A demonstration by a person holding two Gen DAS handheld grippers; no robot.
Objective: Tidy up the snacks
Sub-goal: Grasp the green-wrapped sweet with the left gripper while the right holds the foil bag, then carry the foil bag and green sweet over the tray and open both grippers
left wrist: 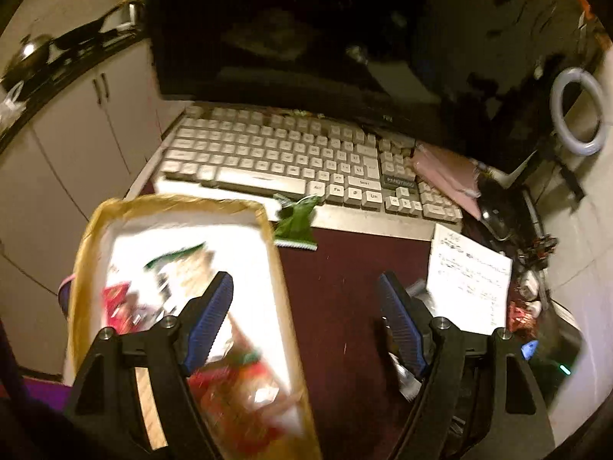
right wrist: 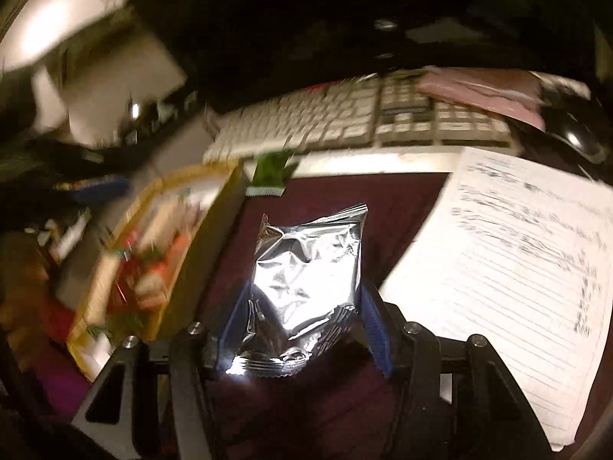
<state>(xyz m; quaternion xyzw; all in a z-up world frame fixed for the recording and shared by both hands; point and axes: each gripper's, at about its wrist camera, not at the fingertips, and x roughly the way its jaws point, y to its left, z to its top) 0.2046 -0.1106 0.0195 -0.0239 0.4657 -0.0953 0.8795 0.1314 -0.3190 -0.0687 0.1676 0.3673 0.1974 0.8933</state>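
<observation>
A gold-rimmed white box (left wrist: 268,230) holds several red and green snack packets (left wrist: 126,299); it also shows in the right wrist view (right wrist: 226,188), left of centre. My left gripper (left wrist: 306,291) is open and empty, its left finger over the box, its right finger over the maroon table. My right gripper (right wrist: 302,303) is shut on a silver foil snack packet (right wrist: 306,264), held just above the table beside the box. A green snack packet (left wrist: 297,222) lies at the keyboard's front edge, also seen in the right wrist view (right wrist: 270,172).
A white keyboard (left wrist: 287,157) and a dark monitor (left wrist: 287,30) stand behind. A pink packet (left wrist: 448,172) lies on the keyboard's right end. A written notepad (right wrist: 517,268) and a black mouse (right wrist: 574,138) lie at the right. A ring light (left wrist: 578,111) stands far right.
</observation>
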